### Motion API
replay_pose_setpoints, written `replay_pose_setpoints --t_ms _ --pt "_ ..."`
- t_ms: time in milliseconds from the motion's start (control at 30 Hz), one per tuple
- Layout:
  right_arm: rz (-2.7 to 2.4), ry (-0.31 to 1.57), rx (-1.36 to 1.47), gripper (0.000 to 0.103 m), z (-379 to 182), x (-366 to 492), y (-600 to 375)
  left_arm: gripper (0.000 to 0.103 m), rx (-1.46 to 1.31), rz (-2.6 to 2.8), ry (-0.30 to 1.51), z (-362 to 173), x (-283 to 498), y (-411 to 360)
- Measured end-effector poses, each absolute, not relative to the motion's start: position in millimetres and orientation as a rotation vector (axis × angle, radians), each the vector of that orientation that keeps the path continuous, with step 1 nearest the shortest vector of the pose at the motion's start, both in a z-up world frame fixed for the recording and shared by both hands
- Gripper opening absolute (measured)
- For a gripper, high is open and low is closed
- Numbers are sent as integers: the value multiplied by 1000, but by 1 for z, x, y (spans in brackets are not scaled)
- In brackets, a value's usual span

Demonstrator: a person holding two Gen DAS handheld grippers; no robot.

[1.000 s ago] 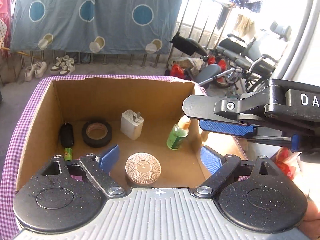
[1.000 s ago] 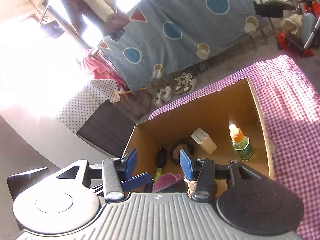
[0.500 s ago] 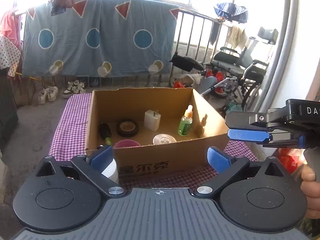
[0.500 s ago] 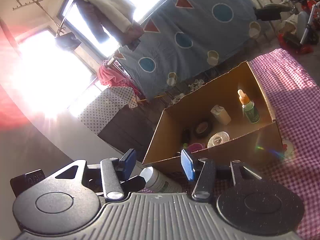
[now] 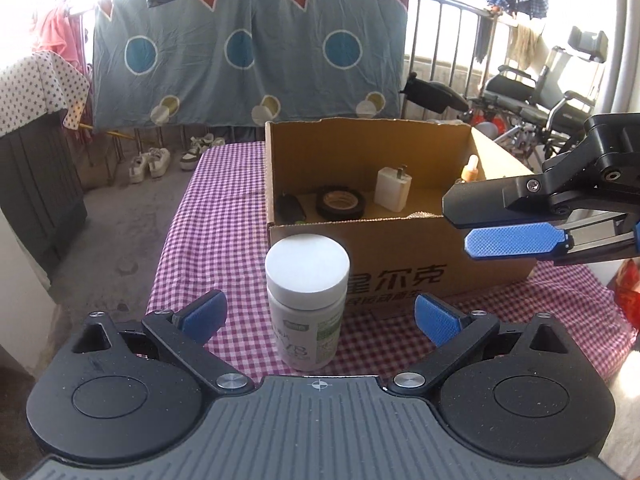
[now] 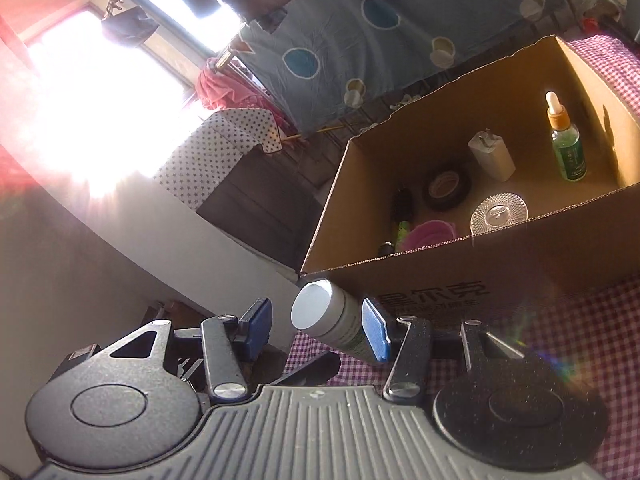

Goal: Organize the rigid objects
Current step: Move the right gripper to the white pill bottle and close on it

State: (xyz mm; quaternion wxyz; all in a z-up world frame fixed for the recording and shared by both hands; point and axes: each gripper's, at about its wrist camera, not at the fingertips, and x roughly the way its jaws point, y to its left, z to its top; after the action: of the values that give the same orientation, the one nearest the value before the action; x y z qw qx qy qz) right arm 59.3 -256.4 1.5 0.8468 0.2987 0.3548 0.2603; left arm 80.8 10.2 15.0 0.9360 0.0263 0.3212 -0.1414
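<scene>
A white pill bottle [image 5: 306, 300] with a flat white cap stands upright on the purple checked cloth [image 5: 224, 216], just in front of the cardboard box [image 5: 400, 256]. My left gripper [image 5: 320, 316] is open wide around the bottle, and neither pad touches it. My right gripper [image 5: 460, 226] hovers to the right before the box front, half open and empty. In the right wrist view the bottle [image 6: 320, 312] shows behind the right gripper [image 6: 316, 326]. The box [image 6: 460, 280] holds a tape roll [image 6: 446, 186], a white charger [image 6: 492, 156], a green dropper bottle [image 6: 568, 148], a glass dish [image 6: 498, 214] and a pink bowl [image 6: 428, 234].
The cloth's left edge [image 5: 164, 248] drops to a concrete floor with shoes [image 5: 152, 160]. A dark cabinet [image 5: 36, 184] stands at the left. Behind the box hangs a blue sheet [image 5: 248, 52] on a railing, and a wheelchair [image 5: 540, 100] is at the back right.
Both grippers have pulled back from over the box to in front of it. The white bottle has come into view between my left fingers, which spread a little wider.
</scene>
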Motion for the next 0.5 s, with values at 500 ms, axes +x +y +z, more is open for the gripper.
replay_pose_setpoints --t_ms 500 --pt "593 831 605 49 -30 105 -212 64 52 -297 674 -10 100 13"
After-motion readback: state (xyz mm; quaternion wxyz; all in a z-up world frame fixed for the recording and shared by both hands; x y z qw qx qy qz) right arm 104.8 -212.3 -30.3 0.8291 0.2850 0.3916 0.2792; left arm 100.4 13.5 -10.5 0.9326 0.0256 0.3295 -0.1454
